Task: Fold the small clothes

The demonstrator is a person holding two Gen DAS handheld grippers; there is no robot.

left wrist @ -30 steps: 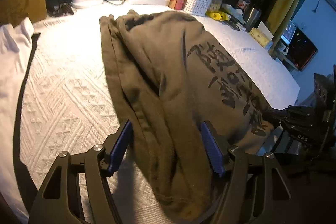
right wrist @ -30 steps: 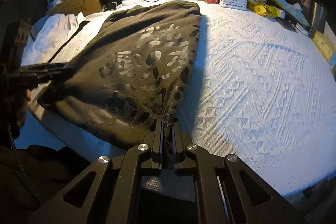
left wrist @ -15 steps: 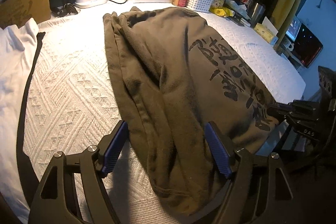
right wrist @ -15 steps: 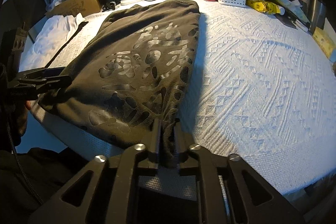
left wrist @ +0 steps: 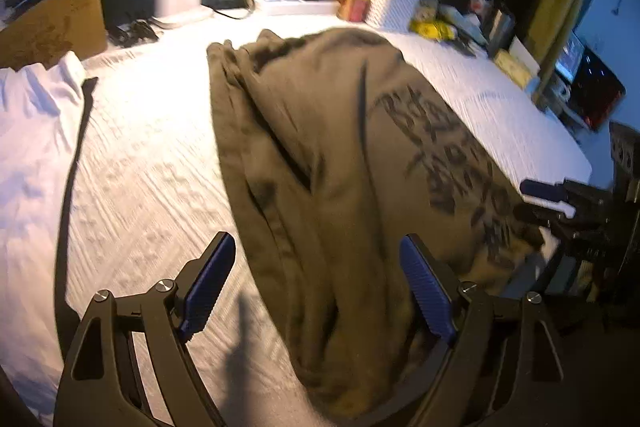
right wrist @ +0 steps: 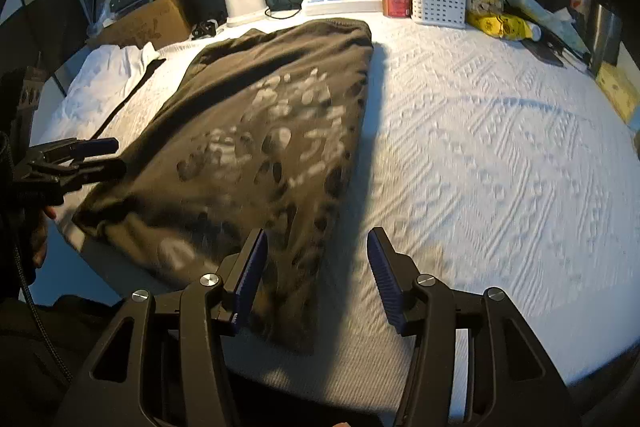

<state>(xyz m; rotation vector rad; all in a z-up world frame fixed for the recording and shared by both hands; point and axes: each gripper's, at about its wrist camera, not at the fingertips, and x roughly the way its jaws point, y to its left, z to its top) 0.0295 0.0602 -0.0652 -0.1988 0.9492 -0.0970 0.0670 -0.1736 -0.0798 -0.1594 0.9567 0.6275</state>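
1. Garment: olive sweatshirt (right wrist: 276, 147) with printed lettering, lying lengthwise on the white bedspread (right wrist: 500, 155), near hem overhanging the edge.
2. Left tool (left wrist: 316, 283): spread wide, straddling the hem, holding nothing.
3. Right tool (right wrist: 316, 275): parted, empty, over the hem corner.
4. Step, judged: between folds; next needs both hem corners pinched.
5. Obscured: motion blur; sleeves not visible.
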